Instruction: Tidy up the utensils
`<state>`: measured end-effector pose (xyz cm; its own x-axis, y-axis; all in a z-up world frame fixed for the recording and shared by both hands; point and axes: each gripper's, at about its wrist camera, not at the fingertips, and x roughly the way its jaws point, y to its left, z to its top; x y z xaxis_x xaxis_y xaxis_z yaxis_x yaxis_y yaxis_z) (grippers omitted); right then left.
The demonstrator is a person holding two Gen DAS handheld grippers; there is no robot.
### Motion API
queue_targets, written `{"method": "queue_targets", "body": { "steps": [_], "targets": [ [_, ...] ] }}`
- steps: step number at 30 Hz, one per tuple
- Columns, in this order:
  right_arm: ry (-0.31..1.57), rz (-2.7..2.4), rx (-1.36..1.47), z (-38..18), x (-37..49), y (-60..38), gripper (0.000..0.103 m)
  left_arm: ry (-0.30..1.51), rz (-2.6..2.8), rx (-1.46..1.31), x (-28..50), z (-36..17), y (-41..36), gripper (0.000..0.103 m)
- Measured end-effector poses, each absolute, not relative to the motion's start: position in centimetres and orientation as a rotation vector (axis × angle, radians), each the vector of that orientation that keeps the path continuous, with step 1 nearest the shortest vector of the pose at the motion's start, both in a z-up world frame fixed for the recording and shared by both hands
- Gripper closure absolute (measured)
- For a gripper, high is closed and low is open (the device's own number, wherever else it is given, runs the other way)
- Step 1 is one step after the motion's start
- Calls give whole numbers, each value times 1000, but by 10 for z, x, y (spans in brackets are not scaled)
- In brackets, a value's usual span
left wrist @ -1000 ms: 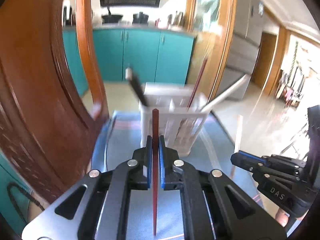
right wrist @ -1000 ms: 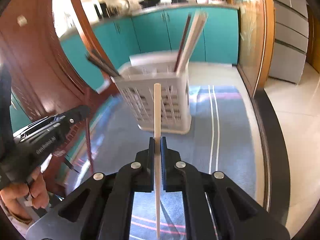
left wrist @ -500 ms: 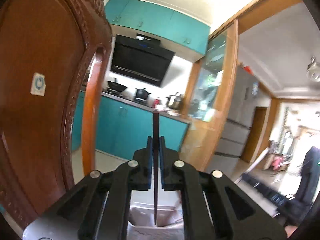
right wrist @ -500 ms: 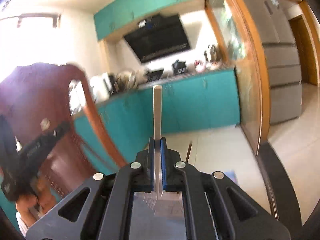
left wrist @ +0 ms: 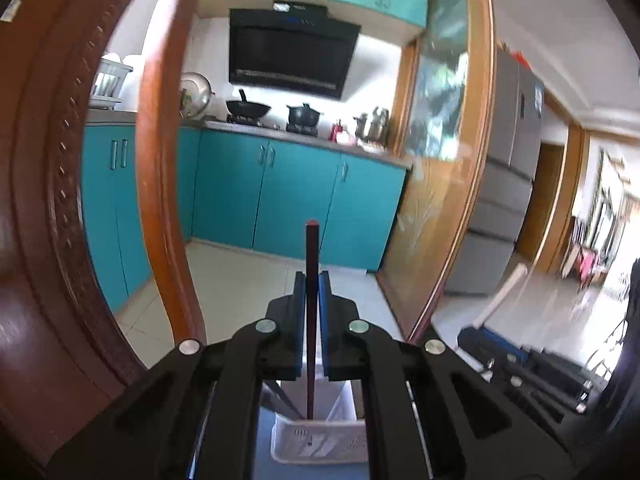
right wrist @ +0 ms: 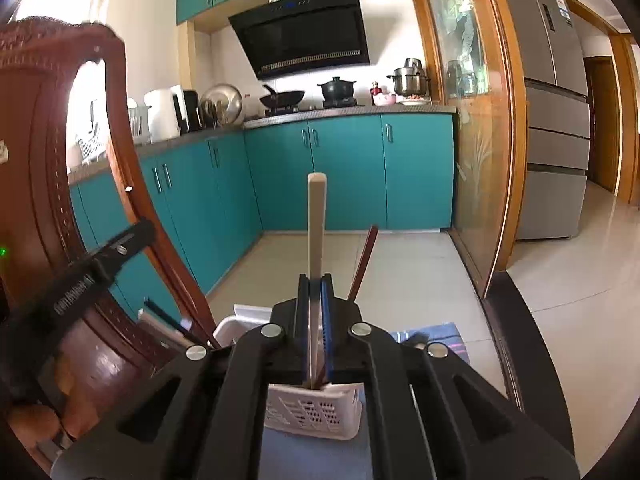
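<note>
Above the white perforated plastic utensil basket [left wrist: 320, 446], the left gripper [left wrist: 311, 304] pinches a dark red chopstick [left wrist: 311, 264] upright; the right gripper [right wrist: 315, 308] clamps a pale wooden chopstick [right wrist: 317, 224], both tips hanging over the basket.

glossy carved wooden chair [left wrist: 60, 200] at nine o'clock; perforated white plastic basket [right wrist: 316, 412] at six; matt black grippers; glossy floor tiles [right wrist: 560, 300].

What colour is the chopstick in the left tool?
Dark red chopstick, clearest in the left wrist view.
</note>
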<state>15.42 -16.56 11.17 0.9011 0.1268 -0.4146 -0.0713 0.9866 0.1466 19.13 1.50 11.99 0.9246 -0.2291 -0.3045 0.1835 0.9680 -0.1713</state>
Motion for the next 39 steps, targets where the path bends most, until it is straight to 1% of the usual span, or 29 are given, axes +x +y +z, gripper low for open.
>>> {"method": "queue_targets", "body": {
  "steps": [2, 4, 5, 6, 7, 8, 9, 10, 11, 12, 13, 15, 17, 18, 19, 20, 21, 24, 27, 33, 39],
  "targets": [
    [440, 90, 121, 112, 153, -165, 95, 336, -207, -119, 189, 114, 10, 96],
    [417, 76, 114, 120, 145, -166, 84, 337, -213, -106, 186, 113, 8, 88],
    [396, 74, 113, 126, 137, -166, 73, 332, -214, -104, 178, 112, 8, 86],
    [373, 67, 112, 130, 129, -167, 64, 324, -212, -102, 172, 113, 9, 79],
    [353, 62, 110, 133, 120, -168, 61, 317, -210, -101, 163, 112, 11, 74],
    [330, 60, 108, 138, 109, -170, 56, 305, -205, -103, 153, 112, 14, 71],
    [307, 58, 105, 142, 99, -171, 47, 297, -196, -101, 143, 111, 17, 62],
    [281, 53, 100, 143, 86, -173, 42, 293, -192, -95, 135, 110, 19, 55],
    [247, 33, 97, 141, 69, -177, 33, 285, -184, -84, 124, 107, 21, 51],
    [229, 14, 98, 136, 59, -180, 27, 278, -171, -79, 113, 102, 24, 44],
    [205, -16, 100, 124, 43, -185, 24, 275, -157, -74, 106, 99, 26, 37],
    [182, -61, 99, 101, 24, -192, 13, 283, -133, -39, 87, 86, 29, 33],
    [222, -107, 79, 66, 12, -198, 10, 285, -114, -13, 68, 72, 33, 25],
    [262, -113, 72, 55, 11, -199, 7, 290, -115, -11, 58, 65, 35, 17],
    [338, -109, 69, 41, 12, -200, 7, 300, -125, -7, 49, 58, 36, 13],
    [382, -90, 71, 34, 12, -200, 7, 307, -130, -2, 40, 54, 37, 12],
    [402, -79, 67, 32, 12, -199, 5, 317, -135, 6, 32, 50, 37, 10],
    [358, -75, -20, 33, 0, -188, 3, 310, -154, 14, 11, 44, 36, 4],
    [305, -92, -78, 35, -8, -179, 3, 303, -149, 24, -1, 41, 35, 3],
    [293, -96, -126, 25, -15, -171, 3, 344, -99, 50, 2, 32, 34, 3],
    [297, -95, -85, 27, -14, -178, 3, 369, -70, 79, 4, 24, 39, 3]
  ]
}}
